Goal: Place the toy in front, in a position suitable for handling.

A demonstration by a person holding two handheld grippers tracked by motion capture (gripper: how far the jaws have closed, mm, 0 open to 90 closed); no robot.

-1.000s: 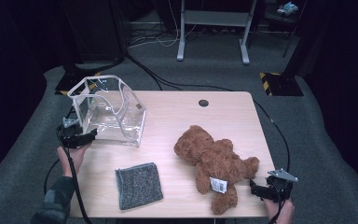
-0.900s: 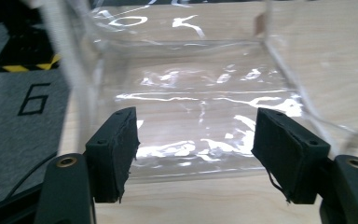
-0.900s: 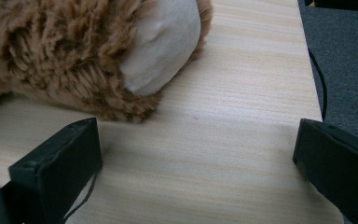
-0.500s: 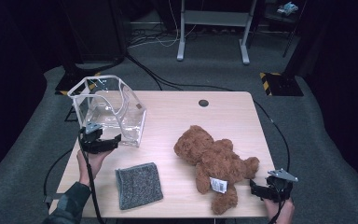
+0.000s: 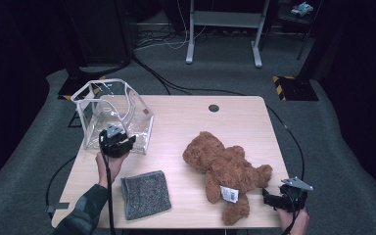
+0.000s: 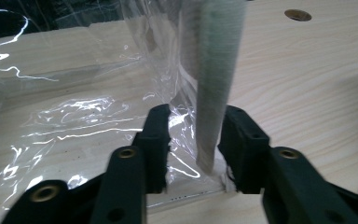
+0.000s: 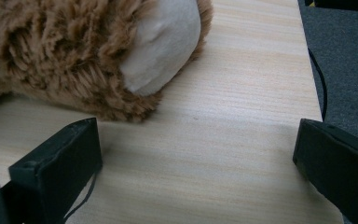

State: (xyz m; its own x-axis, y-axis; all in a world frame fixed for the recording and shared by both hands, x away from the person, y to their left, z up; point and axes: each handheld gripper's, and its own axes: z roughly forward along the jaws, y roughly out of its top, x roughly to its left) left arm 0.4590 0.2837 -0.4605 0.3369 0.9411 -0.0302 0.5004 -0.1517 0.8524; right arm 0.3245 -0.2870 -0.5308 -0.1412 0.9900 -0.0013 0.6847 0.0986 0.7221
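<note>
The clear, soft plastic bag, standing open-topped like a box, sits at the surface's far left corner. The left gripper is at the bag's near right corner, and the left gripper view shows its jaws straddling the bag's upright pale-edged corner seam. They have just been closing on it, the seam stands between the pads, and a sliver of gap shows on either side, so I judge them not yet pressing. The seam's long axis runs straight up from the table, directly ahead of the claw, and the left hand is far the nearer of the two, so a pinch needs only the last bit of closing, no reach.

The right gripper rests at the surface's near right corner, jaws spread wide and bare, just beside one foot of the brown plush teddy bear that lies on its back right of centre. A grey folded cloth lies near the front edge, left of centre.

A white label is sewn at the bear's leg, its print too small to read. The bag shows no legible writing
</note>
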